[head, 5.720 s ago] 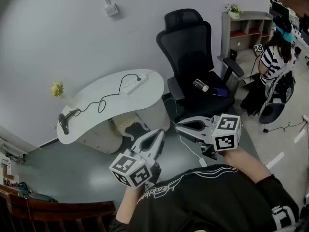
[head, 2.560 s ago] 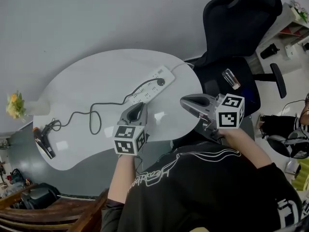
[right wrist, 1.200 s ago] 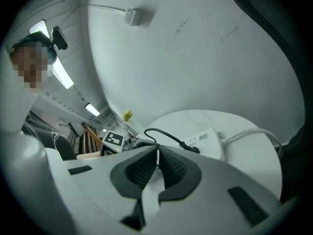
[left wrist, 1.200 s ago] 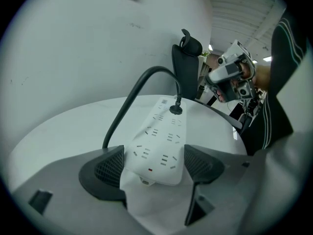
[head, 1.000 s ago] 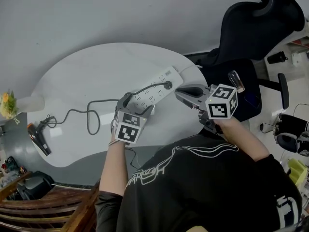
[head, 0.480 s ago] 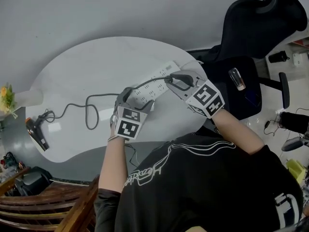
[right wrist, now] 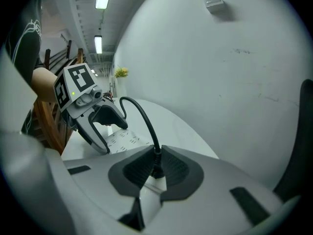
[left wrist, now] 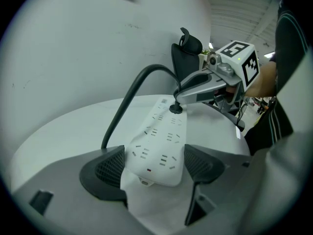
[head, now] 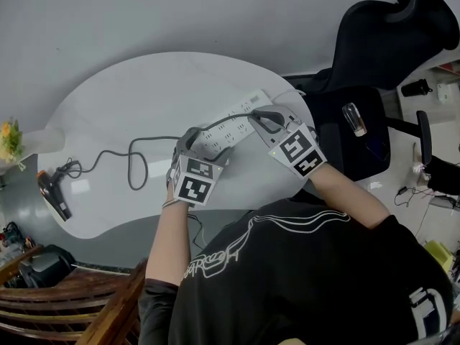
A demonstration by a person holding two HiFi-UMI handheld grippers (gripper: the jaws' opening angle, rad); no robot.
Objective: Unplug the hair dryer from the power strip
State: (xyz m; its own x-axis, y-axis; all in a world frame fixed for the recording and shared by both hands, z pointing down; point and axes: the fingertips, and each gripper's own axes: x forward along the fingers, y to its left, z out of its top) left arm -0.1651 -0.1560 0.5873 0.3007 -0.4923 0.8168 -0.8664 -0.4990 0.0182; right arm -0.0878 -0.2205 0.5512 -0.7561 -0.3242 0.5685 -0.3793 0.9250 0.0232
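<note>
A white power strip [head: 228,126] lies on the white table [head: 136,92]. My left gripper [head: 207,144] is shut on its near end, and in the left gripper view both pads press the sides of the power strip [left wrist: 161,146]. A black cord [head: 133,167] runs from the hair dryer [head: 52,192] at the table's left edge to the plug [left wrist: 176,108] seated in the strip's far end. My right gripper [head: 257,117] is shut on that plug [right wrist: 156,169]. The right gripper view also shows the left gripper [right wrist: 105,126] over the strip [right wrist: 122,140].
A black office chair [head: 366,42] stands right of the table with a bottle [head: 352,117] on its seat. A vase of yellow flowers [head: 11,141] sits at the table's far left. Wooden furniture [head: 65,307] is at the lower left.
I have walked up to the table. The left gripper has closed on the strip's near end. The right gripper has swung left onto the plug and closed on it.
</note>
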